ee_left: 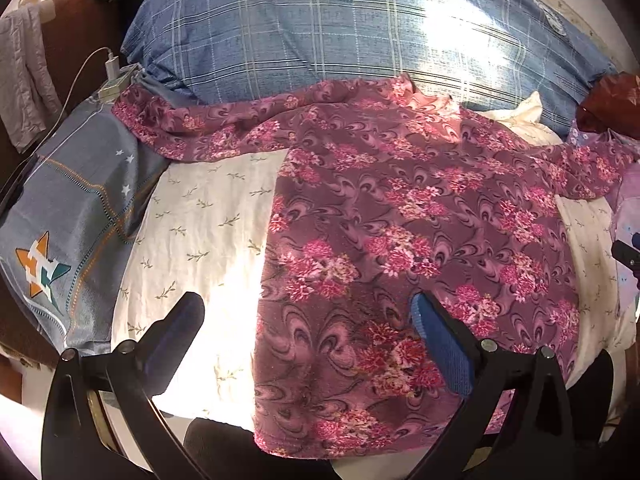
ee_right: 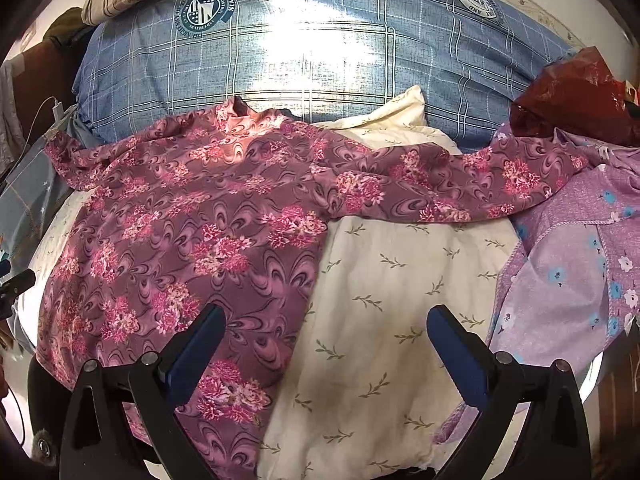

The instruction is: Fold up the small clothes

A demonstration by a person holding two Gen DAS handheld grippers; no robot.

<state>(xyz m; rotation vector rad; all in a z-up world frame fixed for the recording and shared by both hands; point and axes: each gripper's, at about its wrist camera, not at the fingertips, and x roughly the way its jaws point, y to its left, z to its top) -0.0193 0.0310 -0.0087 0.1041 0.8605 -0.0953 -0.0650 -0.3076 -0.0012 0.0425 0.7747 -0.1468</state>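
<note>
The shirt before me is mauve, with darker swirls and clusters of pink and cream flowers. Under it the sheet is cream with small olive sprigs, behind it the pillow is denim blue with pale checks and a teal round crest, and left of it a cloth is grey-blue with white stars and an orange-and-teal star. Right of the shirt a lilac cloth bears blue and white flowers, a bag beyond is dark red, and my fingers are black with blue pads.

A: what's the top look like?
B: mauve floral long-sleeve top, spread flat and unfolded, both sleeves out sideways, collar toward the far end, hem nearest the cameras.
</note>
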